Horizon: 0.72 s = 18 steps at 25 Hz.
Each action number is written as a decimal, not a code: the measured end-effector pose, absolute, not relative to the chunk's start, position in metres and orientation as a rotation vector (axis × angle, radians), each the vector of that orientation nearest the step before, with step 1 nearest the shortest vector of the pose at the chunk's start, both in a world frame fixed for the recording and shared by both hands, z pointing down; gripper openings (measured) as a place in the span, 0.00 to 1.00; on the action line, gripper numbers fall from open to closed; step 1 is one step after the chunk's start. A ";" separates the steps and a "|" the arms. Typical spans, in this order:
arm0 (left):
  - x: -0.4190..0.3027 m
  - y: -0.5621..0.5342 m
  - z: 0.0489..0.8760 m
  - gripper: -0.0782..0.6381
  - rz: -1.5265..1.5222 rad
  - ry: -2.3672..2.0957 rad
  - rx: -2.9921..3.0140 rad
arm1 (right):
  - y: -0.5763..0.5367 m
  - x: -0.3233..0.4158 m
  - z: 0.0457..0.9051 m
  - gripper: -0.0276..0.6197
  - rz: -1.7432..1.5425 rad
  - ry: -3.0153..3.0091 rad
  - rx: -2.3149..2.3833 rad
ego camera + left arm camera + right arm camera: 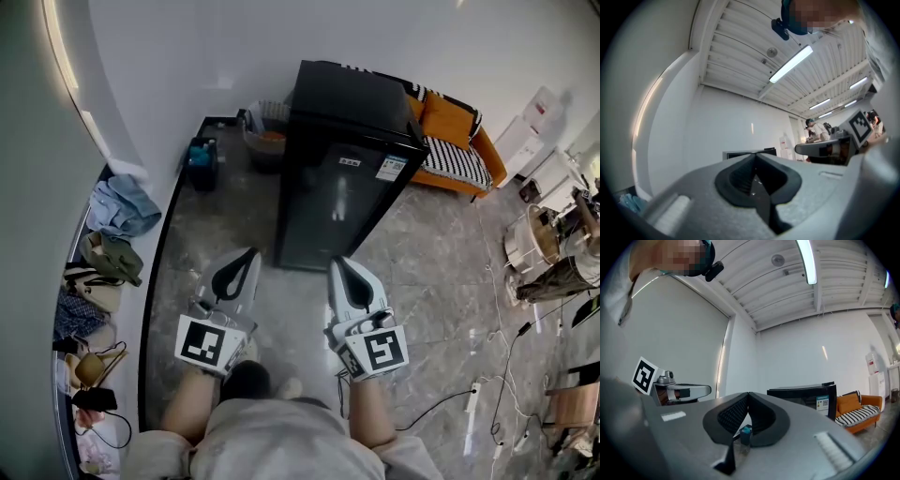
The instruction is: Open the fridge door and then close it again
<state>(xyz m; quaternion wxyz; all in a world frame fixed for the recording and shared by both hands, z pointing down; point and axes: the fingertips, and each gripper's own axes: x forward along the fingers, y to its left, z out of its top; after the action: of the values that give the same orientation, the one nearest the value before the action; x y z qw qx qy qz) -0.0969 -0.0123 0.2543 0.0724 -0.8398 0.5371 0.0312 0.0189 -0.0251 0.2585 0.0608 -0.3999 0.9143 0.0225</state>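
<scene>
A small black fridge [342, 178] stands on the marble floor against the white wall, its door closed and a label near the door's top right corner. My two grippers are held side by side in front of it, short of the door and touching nothing. The left gripper [248, 255] points at the fridge's lower left, jaws together and empty. The right gripper [339, 262] points at the door's lower edge, also closed and empty. In the left gripper view the shut tips [754, 154] sit just under the fridge's top [740, 153]. In the right gripper view the fridge [806, 397] lies right of the closed tips [748, 393].
An orange sofa [459, 141] with a striped cushion sits right of the fridge. A basket [267, 136] and a blue container [200, 155] stand at its left. Clothes and bags [117, 206] line the curved wall on the left. Cables and a power strip [473, 412] lie on the floor at right.
</scene>
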 end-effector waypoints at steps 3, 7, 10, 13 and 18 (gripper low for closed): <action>-0.112 -0.033 0.253 0.11 0.100 1.590 -2.544 | -0.044 0.006 0.257 0.04 0.056 2.749 -1.242; -0.131 -0.060 0.254 0.11 0.096 1.552 -2.570 | -0.069 -0.011 0.259 0.04 0.062 2.737 -1.302; -0.143 -0.078 0.254 0.11 0.094 1.523 -2.590 | -0.085 -0.022 0.259 0.04 0.064 2.723 -1.332; -0.155 -0.095 0.255 0.11 0.094 1.497 -2.606 | -0.101 -0.032 0.259 0.04 0.062 2.700 -1.362; -0.169 -0.124 0.262 0.11 0.082 1.461 -2.636 | -0.125 -0.042 0.265 0.04 0.057 2.678 -1.416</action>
<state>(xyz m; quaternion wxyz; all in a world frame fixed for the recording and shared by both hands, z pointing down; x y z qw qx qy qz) -0.1689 -0.1242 0.2621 0.0635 -0.8725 0.4836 0.0272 -0.0424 -0.1249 0.2654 0.0558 -0.4667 0.8824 0.0189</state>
